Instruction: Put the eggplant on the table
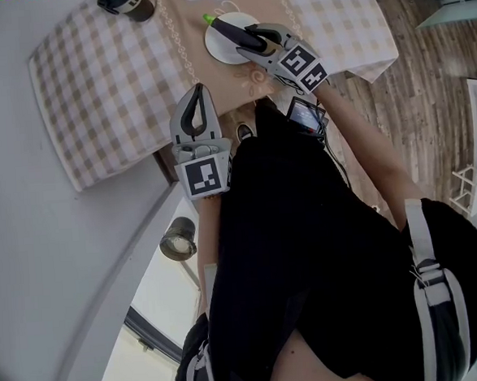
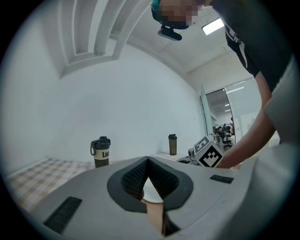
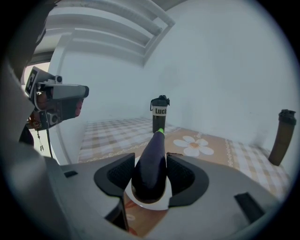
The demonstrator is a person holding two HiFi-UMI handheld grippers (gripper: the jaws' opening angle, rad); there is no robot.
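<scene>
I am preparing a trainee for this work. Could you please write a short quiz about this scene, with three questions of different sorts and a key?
1. True or false: the left gripper holds the eggplant.
2. What lies directly under the eggplant? A) a white plate B) a bowl C) a cutting board
3. Fill in: the left gripper's jaws are ____ and hold nothing.

Key: 1 false, the right gripper holds it; 2 A; 3 shut.
</scene>
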